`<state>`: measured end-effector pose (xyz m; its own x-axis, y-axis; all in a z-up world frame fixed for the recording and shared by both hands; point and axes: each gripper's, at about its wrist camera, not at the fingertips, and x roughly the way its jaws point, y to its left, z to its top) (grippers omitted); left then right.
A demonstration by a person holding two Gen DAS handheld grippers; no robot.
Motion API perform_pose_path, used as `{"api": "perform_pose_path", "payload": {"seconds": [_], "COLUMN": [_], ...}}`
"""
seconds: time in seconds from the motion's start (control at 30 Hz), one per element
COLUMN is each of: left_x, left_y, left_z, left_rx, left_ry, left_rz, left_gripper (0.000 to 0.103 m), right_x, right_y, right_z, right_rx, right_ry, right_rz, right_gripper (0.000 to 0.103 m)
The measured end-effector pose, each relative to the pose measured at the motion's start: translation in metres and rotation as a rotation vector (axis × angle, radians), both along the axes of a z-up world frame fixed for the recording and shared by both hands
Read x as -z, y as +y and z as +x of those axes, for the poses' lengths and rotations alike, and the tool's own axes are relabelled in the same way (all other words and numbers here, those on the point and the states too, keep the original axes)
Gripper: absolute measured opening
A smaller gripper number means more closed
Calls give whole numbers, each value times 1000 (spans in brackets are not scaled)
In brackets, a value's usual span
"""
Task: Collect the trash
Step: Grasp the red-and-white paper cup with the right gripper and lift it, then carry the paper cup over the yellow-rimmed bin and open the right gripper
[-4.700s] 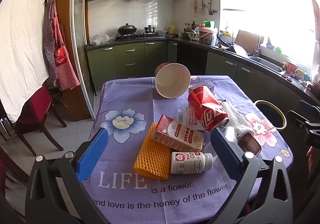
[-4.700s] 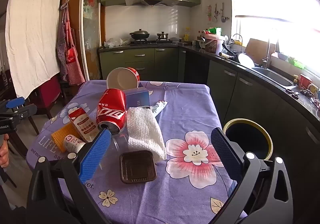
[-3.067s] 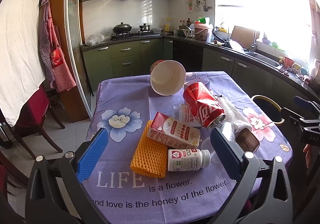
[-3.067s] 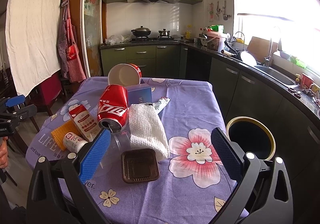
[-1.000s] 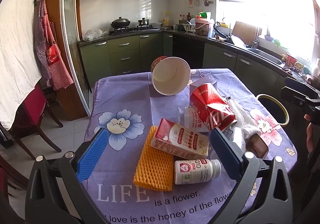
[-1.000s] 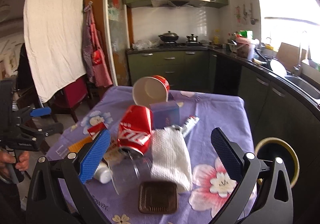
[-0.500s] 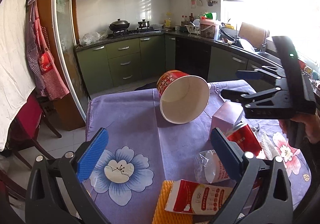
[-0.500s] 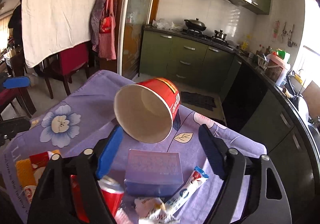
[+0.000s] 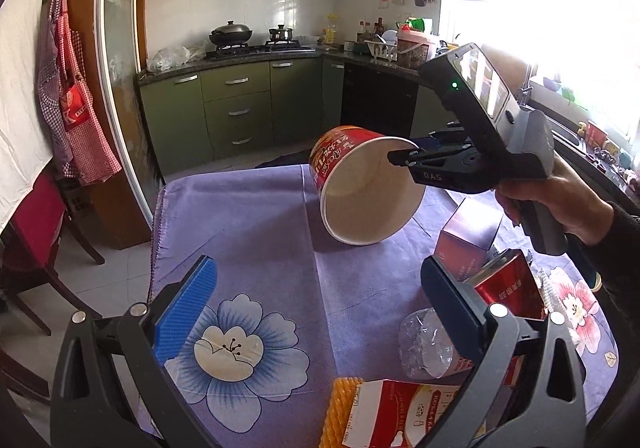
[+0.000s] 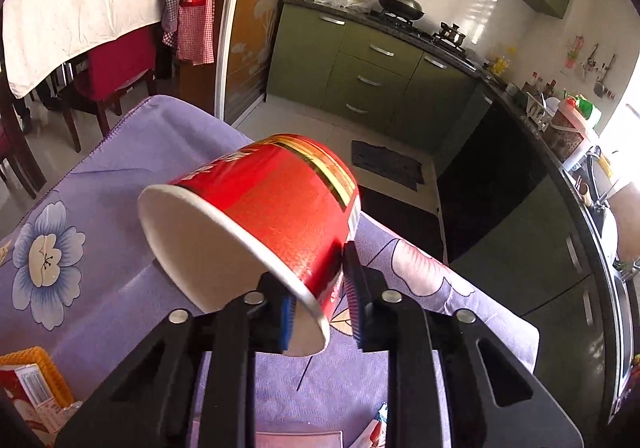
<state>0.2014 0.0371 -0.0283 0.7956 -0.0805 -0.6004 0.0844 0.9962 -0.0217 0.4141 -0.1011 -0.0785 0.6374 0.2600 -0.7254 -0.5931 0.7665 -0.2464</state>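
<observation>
Since the earlier frames, the right hand-held gripper [image 10: 320, 304] has swung across the surface [image 9: 256, 216] to the red paper cup [image 10: 272, 208], and its jaws have just been closing. They now pinch the cup's rim wall, one pad inside the mouth and one outside. The cup hangs tilted ahead of the fingers, though whether its far side touches the cloth cannot be told. The left hand-held gripper [image 9: 316, 312] hovers wide open with nothing between its pads, the cup well ahead of it.

Judging by the clutter, collection is only starting: this cup is the first piece gripped, and nothing visibly sits in a bin.

Near the left gripper lie one purple box [image 9: 468, 244], one crushed red can [image 9: 512, 288], one clear plastic cup [image 9: 428, 344], one red-and-white carton [image 9: 404, 412] and one yellow foam net [image 9: 340, 408]. One cup is held, and the other pieces wait.
</observation>
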Motion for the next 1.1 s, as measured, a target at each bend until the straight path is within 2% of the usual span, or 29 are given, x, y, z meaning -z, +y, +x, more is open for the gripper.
{"api": "perform_pose_path", "payload": {"seconds": [0.13, 0.23, 0.37, 0.5, 0.67, 0.83, 0.97, 1.1], "left_x": [2, 3, 1, -5, -13, -19, -18, -17], "left_y": [2, 4, 6, 6, -1, -14, -24, -38], "left_z": [1, 1, -3, -15, -38, -65, -80, -88], "left_rx": [3, 1, -5, -3, 14, 50, 76, 85], "left_ry": [4, 6, 8, -7, -31, -45, -29, -14], "left_rz": [-3, -9, -10, -7, -9, -1, -14, -10], "left_gripper": [97, 97, 97, 97, 97, 97, 97, 97], "right_x": [0, -2, -14, -40, -79, -98, -80, -32], "right_y": [1, -3, -28, -74, -167, -300, -416, -502], "right_z": [24, 42, 63, 58, 22, -32, -81, -110], "right_rx": [19, 56, 105, 155, 275, 488, 678, 841], "right_ry": [101, 179, 335, 397, 422, 453, 494, 565], "right_rz": [49, 105, 233, 300, 352, 391, 448, 493], "right_gripper": [5, 4, 4, 4, 4, 4, 4, 4]}}
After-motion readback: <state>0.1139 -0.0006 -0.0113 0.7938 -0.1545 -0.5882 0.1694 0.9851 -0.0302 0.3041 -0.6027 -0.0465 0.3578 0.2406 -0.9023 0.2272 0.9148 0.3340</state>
